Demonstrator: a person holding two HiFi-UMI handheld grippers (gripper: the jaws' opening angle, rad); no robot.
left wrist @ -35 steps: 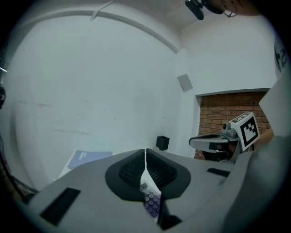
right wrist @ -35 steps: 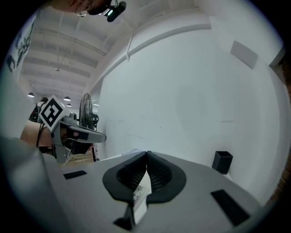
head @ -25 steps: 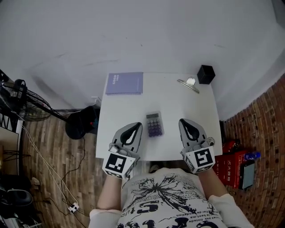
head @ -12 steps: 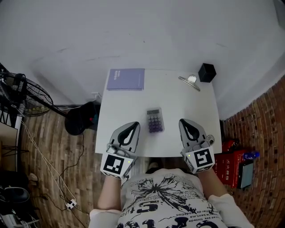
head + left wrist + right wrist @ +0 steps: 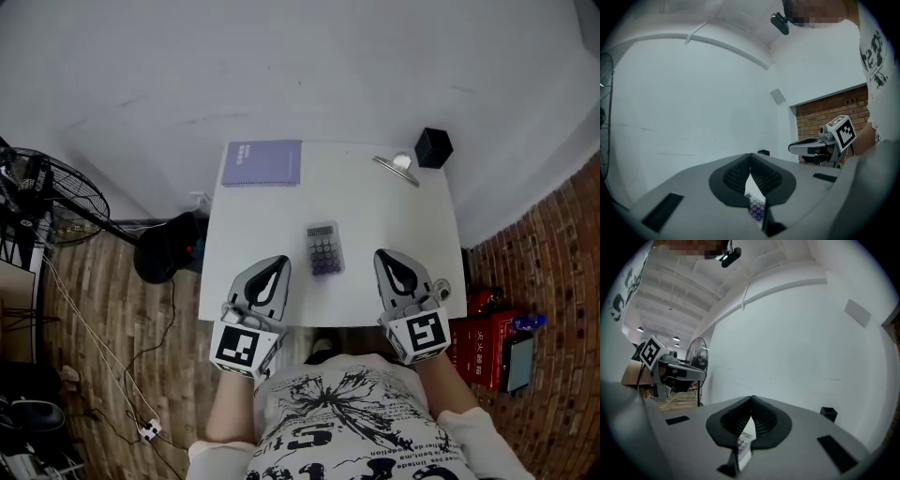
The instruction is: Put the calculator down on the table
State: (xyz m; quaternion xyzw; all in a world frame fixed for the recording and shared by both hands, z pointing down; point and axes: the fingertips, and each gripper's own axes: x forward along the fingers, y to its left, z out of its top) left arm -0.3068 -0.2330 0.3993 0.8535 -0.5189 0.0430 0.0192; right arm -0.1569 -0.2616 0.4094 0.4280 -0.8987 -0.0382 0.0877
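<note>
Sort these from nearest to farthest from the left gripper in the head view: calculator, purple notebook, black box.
From the left gripper:
1. Calculator, just to its right, in the middle.
2. Purple notebook, at the far left corner of the table.
3. Black box, at the far right corner.

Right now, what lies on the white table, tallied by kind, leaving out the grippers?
Purple notebook: 1
Calculator: 1
Black box: 1
Silvery metal item: 1
Total: 4
</note>
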